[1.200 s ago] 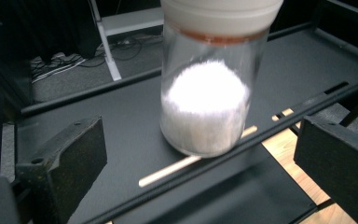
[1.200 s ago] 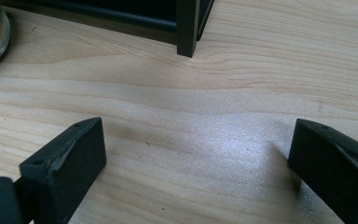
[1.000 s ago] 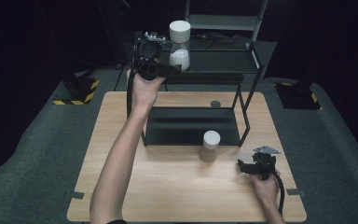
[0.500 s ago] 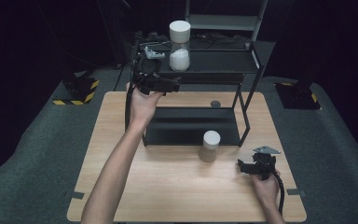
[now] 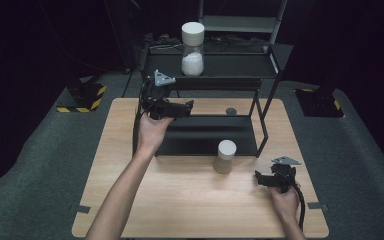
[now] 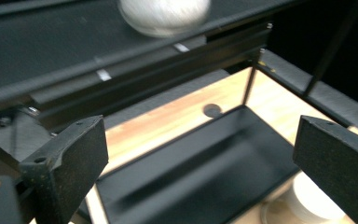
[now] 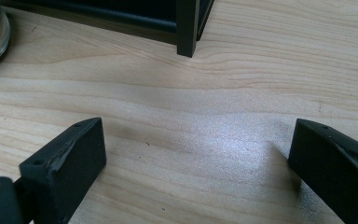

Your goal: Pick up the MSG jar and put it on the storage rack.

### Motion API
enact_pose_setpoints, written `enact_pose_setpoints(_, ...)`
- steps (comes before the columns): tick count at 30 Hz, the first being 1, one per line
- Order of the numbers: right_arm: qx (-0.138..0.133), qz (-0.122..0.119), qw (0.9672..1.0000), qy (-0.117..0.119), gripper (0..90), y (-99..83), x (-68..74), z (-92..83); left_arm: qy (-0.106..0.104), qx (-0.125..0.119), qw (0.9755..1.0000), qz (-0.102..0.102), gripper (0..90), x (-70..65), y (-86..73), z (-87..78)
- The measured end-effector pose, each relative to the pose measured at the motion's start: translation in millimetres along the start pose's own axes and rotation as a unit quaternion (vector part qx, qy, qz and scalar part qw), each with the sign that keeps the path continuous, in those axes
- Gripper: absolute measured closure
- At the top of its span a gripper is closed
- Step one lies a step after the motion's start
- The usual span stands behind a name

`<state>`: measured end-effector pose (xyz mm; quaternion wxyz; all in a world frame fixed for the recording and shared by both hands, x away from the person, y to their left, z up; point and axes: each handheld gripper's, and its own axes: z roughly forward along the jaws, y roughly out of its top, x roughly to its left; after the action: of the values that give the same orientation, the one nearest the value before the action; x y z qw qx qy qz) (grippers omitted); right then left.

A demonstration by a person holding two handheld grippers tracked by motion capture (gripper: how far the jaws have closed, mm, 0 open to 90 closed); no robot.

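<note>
A clear jar with a white lid and white powder [image 5: 192, 50] stands on the upper shelf of a black rack [image 5: 240, 67]. In the left gripper view its blurred bottom [image 6: 165, 14] shows above the shelf edge. My left gripper [image 5: 189, 108] hangs open and empty below that shelf, over the rack's lower tray [image 5: 205, 135], its jaws [image 6: 205, 154] wide apart. A second white-lidded jar [image 5: 225, 156] stands on the wooden table in front of the rack. My right gripper [image 5: 258, 178] rests low on the table to that jar's right, open and empty [image 7: 196, 158].
A small dark round spot [image 5: 231, 111] lies on the table [image 5: 130, 210] behind the rack. A rack leg [image 7: 187, 28] stands just ahead of the right gripper. Dark floor surrounds the table, with a yellow-black striped base [image 5: 82, 97] at the left.
My left gripper has drawn back from the jar on the upper shelf and dropped below shelf level. The jar stays where it was. The right gripper has not moved.
</note>
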<state>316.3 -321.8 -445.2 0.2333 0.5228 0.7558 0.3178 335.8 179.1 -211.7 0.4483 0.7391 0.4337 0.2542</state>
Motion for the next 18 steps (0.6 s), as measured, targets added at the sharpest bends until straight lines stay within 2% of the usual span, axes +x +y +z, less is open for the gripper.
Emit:
enact_pose_setpoints(13, 0.000, 0.000, 1.0000, 0.000, 3.3, 0.0, 0.0, 0.0, 0.003, 0.016, 0.9999, 0.003, 3.3, -3.7, -34.3, 5.8)
enact_pose_setpoints(18, 0.000, 0.000, 1.0000, 0.000, 3.3, 0.0, 0.0, 0.0, 0.003, 0.022, 0.9997, -0.004, 3.3, -1.1, -47.8, 9.4)
